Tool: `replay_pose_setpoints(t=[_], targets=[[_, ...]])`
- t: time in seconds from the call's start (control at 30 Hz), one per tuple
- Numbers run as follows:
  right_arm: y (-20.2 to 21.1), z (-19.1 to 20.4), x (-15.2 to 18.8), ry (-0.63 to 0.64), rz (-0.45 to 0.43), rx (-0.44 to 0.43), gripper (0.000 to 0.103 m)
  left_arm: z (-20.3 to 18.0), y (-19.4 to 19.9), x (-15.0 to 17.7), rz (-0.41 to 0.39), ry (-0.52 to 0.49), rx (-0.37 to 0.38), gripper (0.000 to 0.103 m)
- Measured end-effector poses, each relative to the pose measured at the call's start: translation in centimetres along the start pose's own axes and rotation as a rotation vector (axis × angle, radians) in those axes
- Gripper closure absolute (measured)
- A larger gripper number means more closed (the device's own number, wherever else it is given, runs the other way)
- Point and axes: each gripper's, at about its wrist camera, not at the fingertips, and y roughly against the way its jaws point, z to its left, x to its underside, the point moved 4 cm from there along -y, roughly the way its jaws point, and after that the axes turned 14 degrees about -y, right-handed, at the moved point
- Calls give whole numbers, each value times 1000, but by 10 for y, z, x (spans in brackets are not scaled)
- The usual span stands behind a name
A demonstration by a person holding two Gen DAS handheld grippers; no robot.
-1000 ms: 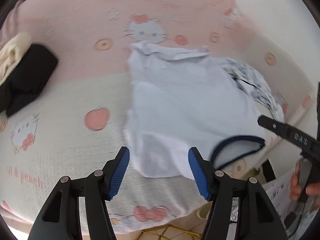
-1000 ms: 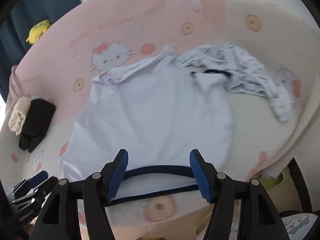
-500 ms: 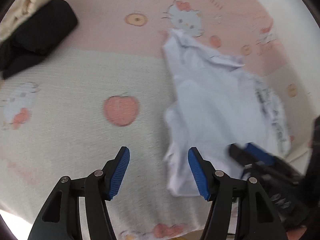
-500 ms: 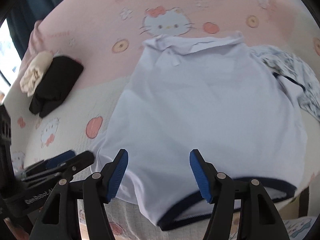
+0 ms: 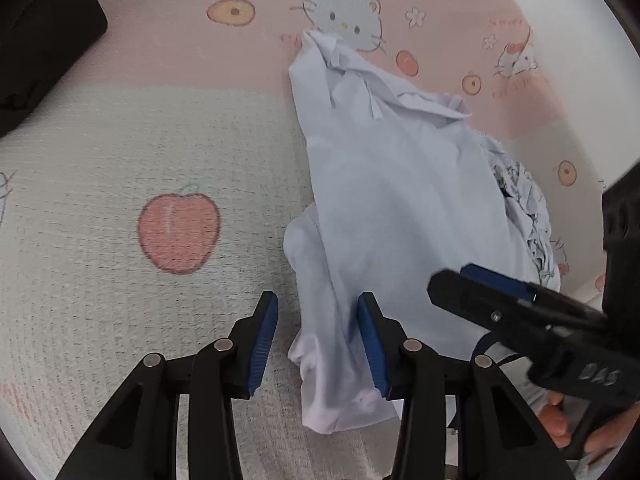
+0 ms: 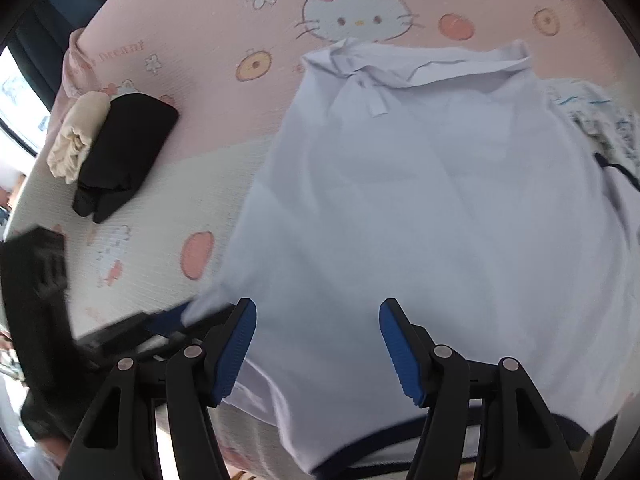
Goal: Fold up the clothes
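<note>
— Jaws first: how do they stand?

— Left gripper [image 5: 318, 344] is closing, its blue pads either side of the bunched lower-left corner of the pale blue shirt [image 5: 400, 208]; the cloth sits between them, the right pad touching it, but the left pad is not yet pressing it. Right gripper [image 6: 318, 350] has its jaws wide apart over the shirt's lower part, just above the dark-trimmed hem [image 6: 360, 468], with nothing clamped.

— And where does the shirt lie?

— Spread on the pink and cream cartoon-cat blanket [image 6: 192, 184], collar [image 6: 420, 66] just below the big cat face [image 6: 356, 16], hem toward the near edge of the blanket.

— What else is around the shirt?

— Left of it, well apart, a folded black garment [image 6: 124, 156] with a cream one [image 6: 78, 136] touching its far side. Right of the shirt, a patterned white garment [image 6: 600, 124] is partly tucked under its edge. A peach print [image 5: 178, 232] shows left of the shirt's bunched corner.
</note>
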Motion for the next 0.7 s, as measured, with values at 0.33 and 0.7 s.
replay_pose_setpoints(t=[0.33,0.7], targets=[[-11,-15,-5,-85,90,-87,40,-23,1,-10,-23,-124,14,95],[2,-29,-5,-190,109,-270,48,-44,7,-15,-58,-140,108,95]])
